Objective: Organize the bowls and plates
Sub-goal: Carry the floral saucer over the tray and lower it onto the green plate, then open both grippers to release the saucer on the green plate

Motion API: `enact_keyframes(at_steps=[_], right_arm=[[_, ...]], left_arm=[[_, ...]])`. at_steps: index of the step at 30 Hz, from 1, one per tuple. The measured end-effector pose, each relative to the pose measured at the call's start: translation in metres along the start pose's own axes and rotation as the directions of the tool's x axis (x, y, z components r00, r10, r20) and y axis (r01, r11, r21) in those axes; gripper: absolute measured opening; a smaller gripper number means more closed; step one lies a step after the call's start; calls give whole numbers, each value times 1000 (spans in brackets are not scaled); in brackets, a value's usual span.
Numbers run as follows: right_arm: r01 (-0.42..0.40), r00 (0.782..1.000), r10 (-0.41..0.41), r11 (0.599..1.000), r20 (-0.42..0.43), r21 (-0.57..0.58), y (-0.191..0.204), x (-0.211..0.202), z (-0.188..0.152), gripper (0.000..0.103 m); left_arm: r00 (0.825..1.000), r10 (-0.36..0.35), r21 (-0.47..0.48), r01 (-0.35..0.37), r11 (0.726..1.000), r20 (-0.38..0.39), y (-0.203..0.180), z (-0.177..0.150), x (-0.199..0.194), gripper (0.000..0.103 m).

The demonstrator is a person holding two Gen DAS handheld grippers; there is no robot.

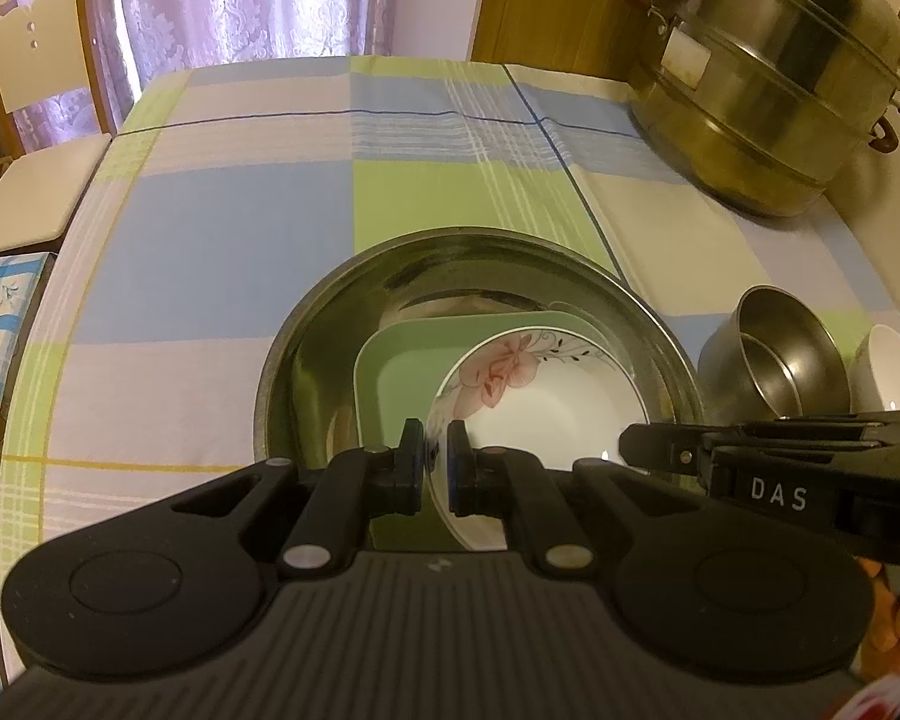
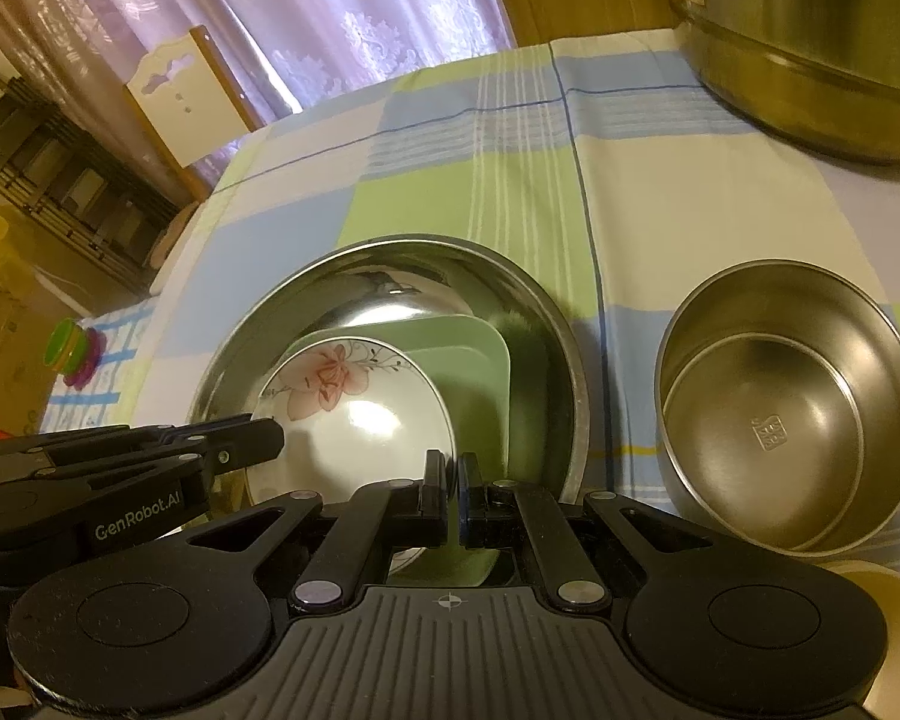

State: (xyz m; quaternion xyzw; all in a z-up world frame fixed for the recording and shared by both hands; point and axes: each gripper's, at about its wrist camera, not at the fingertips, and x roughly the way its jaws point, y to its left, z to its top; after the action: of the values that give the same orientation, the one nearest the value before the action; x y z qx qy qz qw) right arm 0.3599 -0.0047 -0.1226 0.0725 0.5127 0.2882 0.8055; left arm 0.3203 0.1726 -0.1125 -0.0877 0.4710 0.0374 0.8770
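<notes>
A white plate with a pink flower (image 1: 540, 402) (image 2: 354, 420) rests tilted on a green square plate (image 1: 402, 372) (image 2: 480, 396), both inside a wide steel basin (image 1: 342, 312) (image 2: 258, 324). My left gripper (image 1: 436, 462) is shut on the flower plate's near left rim, which runs between its two pads. My right gripper (image 2: 453, 480) is shut on the same plate's right rim. Each gripper shows in the other's view: the right gripper's tip (image 1: 630, 450) at the plate's right edge, the left gripper's tip (image 2: 270, 441) at its left edge.
Two nested steel bowls (image 1: 774, 360) (image 2: 792, 408) stand right of the basin, with a white bowl (image 1: 888, 366) beside them. A big tiered steel steamer pot (image 1: 774, 90) (image 2: 810, 60) sits at the far right. The checked tablecloth (image 1: 222, 240) spreads beyond; a chair (image 1: 36, 60) stands at the left.
</notes>
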Motion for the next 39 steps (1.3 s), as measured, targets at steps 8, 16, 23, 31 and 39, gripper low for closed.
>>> enact_keyframes(at_steps=[8, 16, 23, 31, 39], right_arm=[[8, 1000, -8, 1000, -12, -1, 3, 5, 0, 3], [24, 999, -23, 999, 27, -21, 7, 9, -1, 3], [34, 997, -30, 998, 76, -57, 11, -1, -2, 5], [-9, 991, 17, 998, 136, -59, 15, -34, -10, 37], [-56, 984, 58, 998, 169, -19, 10, -75, -30, 41]], left_arm=[[1000, 7, -7, -8, 1000, -12, 1, 1, 8, 6], [1000, 20, -32, -20, 999, -4, 4, 1, 14, 7], [999, 26, -42, -25, 999, 24, 4, 1, 1, 8], [997, 35, -20, -33, 999, 71, -6, -7, -36, 15], [994, 18, -3, -17, 1000, 106, -21, -27, -83, 16]])
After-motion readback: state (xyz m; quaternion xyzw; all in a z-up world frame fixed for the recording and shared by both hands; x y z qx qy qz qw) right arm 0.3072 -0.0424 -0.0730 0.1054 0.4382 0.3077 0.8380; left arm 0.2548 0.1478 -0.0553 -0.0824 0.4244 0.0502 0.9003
